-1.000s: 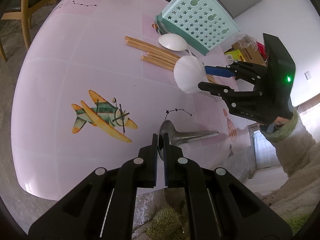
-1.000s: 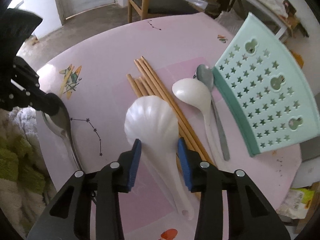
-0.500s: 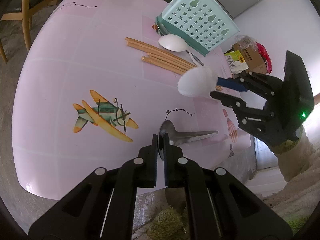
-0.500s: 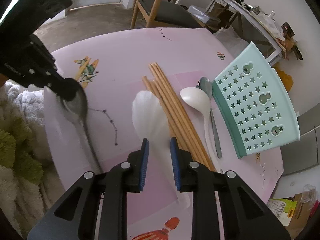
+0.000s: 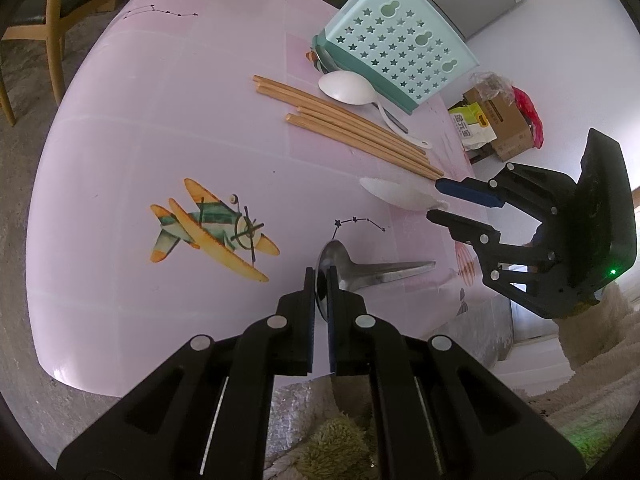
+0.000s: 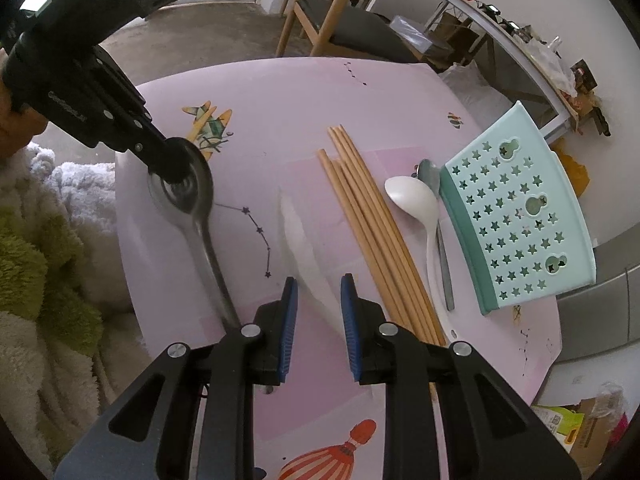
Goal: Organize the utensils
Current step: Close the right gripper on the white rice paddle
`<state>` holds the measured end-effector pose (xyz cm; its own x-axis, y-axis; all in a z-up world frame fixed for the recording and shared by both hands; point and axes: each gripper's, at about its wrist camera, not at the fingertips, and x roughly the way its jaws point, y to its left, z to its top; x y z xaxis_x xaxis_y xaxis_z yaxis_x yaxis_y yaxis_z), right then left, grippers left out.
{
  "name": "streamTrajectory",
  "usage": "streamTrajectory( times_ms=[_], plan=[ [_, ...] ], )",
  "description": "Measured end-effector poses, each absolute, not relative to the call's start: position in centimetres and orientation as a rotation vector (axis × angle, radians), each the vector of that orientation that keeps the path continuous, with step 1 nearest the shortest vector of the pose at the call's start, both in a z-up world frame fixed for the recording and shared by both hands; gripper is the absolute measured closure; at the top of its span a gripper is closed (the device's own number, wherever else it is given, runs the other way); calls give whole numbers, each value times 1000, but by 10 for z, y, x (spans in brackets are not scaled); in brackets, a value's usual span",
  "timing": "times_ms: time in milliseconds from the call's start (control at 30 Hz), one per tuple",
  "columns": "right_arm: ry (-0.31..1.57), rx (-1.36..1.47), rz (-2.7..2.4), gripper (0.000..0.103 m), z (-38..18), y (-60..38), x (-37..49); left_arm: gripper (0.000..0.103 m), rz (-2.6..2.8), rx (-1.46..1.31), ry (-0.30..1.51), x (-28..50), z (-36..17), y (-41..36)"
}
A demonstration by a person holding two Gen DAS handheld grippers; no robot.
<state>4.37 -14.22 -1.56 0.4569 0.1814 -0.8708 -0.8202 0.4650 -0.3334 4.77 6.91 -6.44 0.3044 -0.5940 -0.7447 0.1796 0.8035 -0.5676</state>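
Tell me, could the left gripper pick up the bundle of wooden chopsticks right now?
Probably not. The left gripper is shut on the bowl of the large metal spoon, so its jaws are occupied. The wooden chopsticks lie uncovered farther across the pink table.

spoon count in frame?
4: metal spoon in left gripper; shell spoon between right gripper pads; white spoon and metal one beside the rack.

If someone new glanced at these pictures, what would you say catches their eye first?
Probably the two grippers, each at a spoon: the left gripper is clamped on the bowl of a metal spoon at the near table edge, and the right gripper's fingers straddle a white shell-shaped spoon. Behind lie wooden chopsticks and a mint star-cut utensil holder.
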Motion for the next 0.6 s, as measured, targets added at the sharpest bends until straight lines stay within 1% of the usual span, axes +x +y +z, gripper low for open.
streamTrajectory(
  times_ms=[233,367,533,600],
  plan=[
    [846,-928,722,81,-26,-131,44,99,-531,-417,1156,48,-64,70],
    [835,-928,706,89,-29,-128,49,99,-530,-419,1157,48,-64,71],
    [924,-771,749,89,-22,-134,64,99,-521,-418,1156,48,-63,73],
    [976,-678,768,86,-19,-140,76,99,-518,-419,1156,49,-63,74]
  ],
)
